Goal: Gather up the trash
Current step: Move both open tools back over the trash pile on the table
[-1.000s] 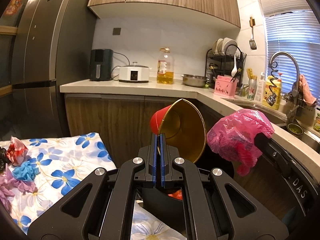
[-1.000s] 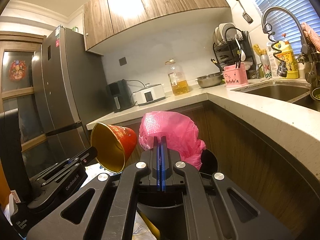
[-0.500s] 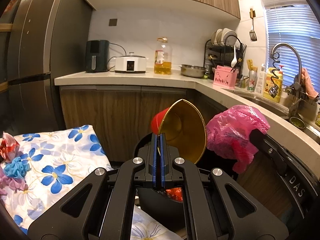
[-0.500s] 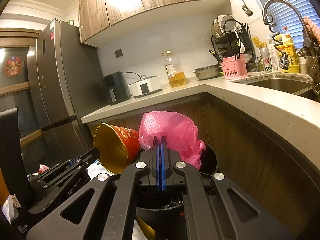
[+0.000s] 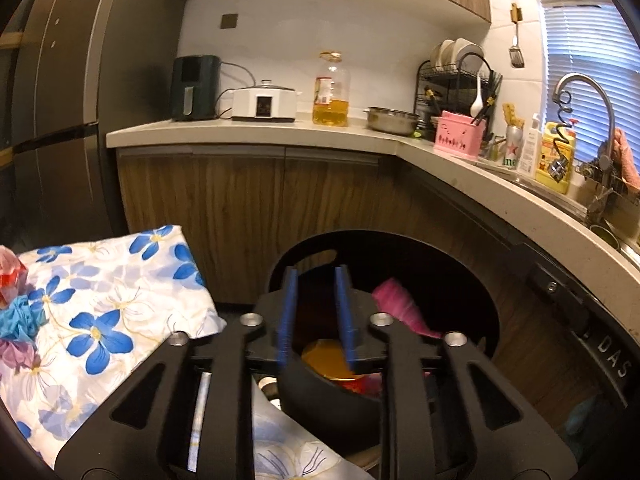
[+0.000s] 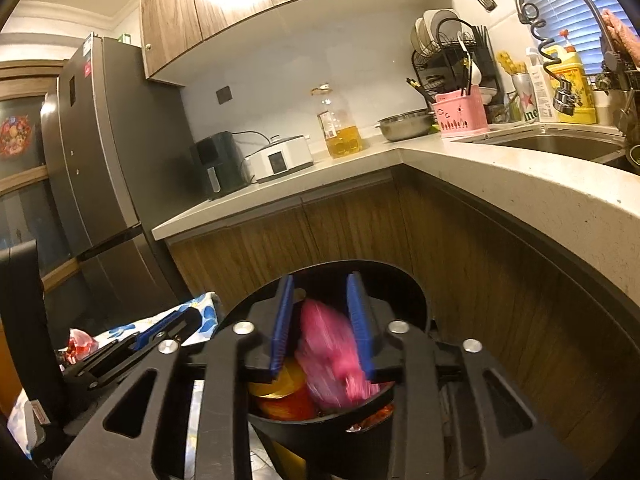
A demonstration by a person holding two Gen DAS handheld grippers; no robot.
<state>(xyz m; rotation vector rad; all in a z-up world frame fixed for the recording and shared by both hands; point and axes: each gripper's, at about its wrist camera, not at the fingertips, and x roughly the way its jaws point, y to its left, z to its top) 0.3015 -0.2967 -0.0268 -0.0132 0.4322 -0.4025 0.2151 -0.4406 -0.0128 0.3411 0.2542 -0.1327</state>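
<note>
A black trash bin [image 5: 472, 280] [image 6: 404, 280] stands on the floor by the wooden cabinets. My left gripper [image 5: 316, 312] is open over it. The red cup with a gold inside [image 5: 326, 360] [image 6: 276, 392] lies in the bin below its fingers. My right gripper [image 6: 320, 320] is open too. The pink plastic bag [image 6: 328, 360] [image 5: 396, 304], blurred, is between and below its fingers, inside the bin. More trash, a red wrapper [image 5: 8, 276] and blue [image 5: 20, 316] and purple crumpled pieces, lies on the floral cloth at the left.
A table with a blue-flowered cloth [image 5: 112, 304] is left of the bin. The stone counter [image 5: 480, 168] curves round behind and right, with appliances, an oil bottle, a dish rack and a sink. A grey fridge [image 6: 100, 184] stands at the left.
Both grippers have opened. The red cup and the pink bag have dropped from the fingers into the bin. Both grippers have come lower over the bin.
</note>
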